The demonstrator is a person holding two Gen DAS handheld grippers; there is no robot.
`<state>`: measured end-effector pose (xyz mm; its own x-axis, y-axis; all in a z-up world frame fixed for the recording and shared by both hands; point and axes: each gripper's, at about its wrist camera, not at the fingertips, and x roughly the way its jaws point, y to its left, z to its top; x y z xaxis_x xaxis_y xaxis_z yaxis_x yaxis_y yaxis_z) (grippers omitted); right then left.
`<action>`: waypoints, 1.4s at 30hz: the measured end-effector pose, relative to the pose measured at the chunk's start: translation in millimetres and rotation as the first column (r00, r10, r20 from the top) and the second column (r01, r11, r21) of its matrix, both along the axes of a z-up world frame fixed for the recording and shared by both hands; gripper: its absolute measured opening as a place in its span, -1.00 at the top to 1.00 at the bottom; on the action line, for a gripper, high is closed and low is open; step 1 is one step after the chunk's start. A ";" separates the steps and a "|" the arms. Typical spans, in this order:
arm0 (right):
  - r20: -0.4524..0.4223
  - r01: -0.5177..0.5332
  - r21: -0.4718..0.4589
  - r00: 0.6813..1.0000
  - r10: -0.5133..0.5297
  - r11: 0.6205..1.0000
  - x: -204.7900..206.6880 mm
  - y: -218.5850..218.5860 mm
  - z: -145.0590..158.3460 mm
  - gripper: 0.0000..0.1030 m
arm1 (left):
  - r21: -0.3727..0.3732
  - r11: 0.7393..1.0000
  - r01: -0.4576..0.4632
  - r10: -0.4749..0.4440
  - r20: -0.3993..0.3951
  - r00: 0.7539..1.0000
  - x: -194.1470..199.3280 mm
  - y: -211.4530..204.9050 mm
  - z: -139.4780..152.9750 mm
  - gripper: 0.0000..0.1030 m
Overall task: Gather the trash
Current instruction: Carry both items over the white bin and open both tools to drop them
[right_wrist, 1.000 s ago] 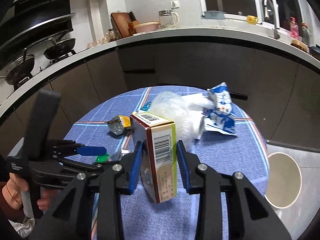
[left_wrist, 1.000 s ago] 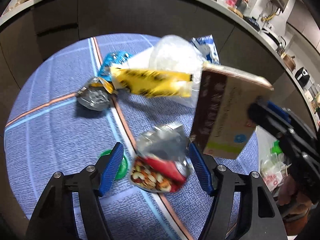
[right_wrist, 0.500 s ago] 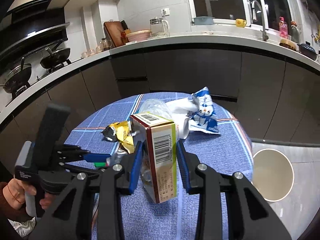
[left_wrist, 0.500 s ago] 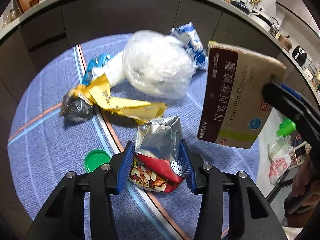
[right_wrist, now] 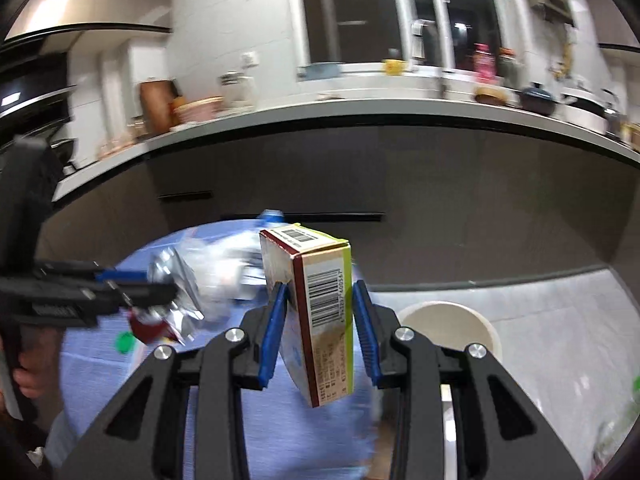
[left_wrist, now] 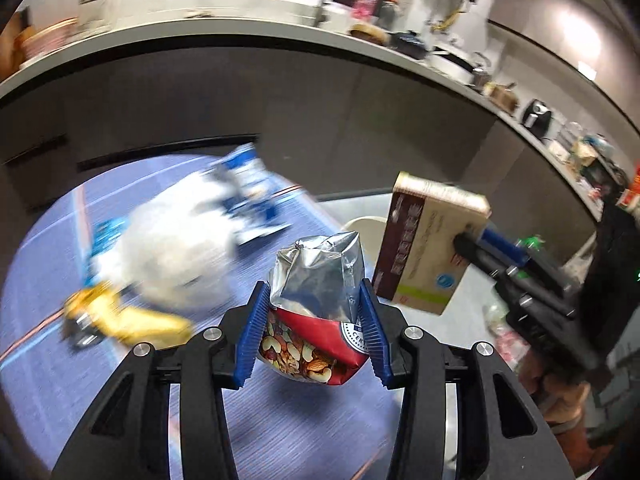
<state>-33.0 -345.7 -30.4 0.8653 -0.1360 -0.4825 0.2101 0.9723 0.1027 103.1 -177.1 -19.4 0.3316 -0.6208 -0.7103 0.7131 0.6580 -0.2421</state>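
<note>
Red-silver nut bag (left_wrist: pixel 316 308), perhaps blue-striped cloth (left_wrist: pixel 304 420)

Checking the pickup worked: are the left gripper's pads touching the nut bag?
Touching. The left wrist view shows both blue pads pressed against the nut bag, lifted off the table.

Your bag (left_wrist: pixel 316 304) sits left of the box (left_wrist: pixel 424 248). Behind them wrappers (left_wrist: pixel 176 256) lie on the counter (left_wrist: pixel 300 432). The bin (right_wrist: pixel 448 328) is on the floor at right.

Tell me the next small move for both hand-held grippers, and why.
Probably carry both loads on over the white bin on the floor beside the table, then release. The left hand-held gripper is clamped on the nut snack bag, clear of the tablecloth; the right hand-held gripper grips the medicine box, with the bin's open mouth just beyond it.
</note>
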 end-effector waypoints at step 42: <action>-0.259 0.221 0.041 0.944 -0.203 0.974 57.1 -147.9 -158.1 -0.26 | 0.128 0.990 0.058 -0.057 -0.010 0.998 52.9 -242.4 -114.3 -0.78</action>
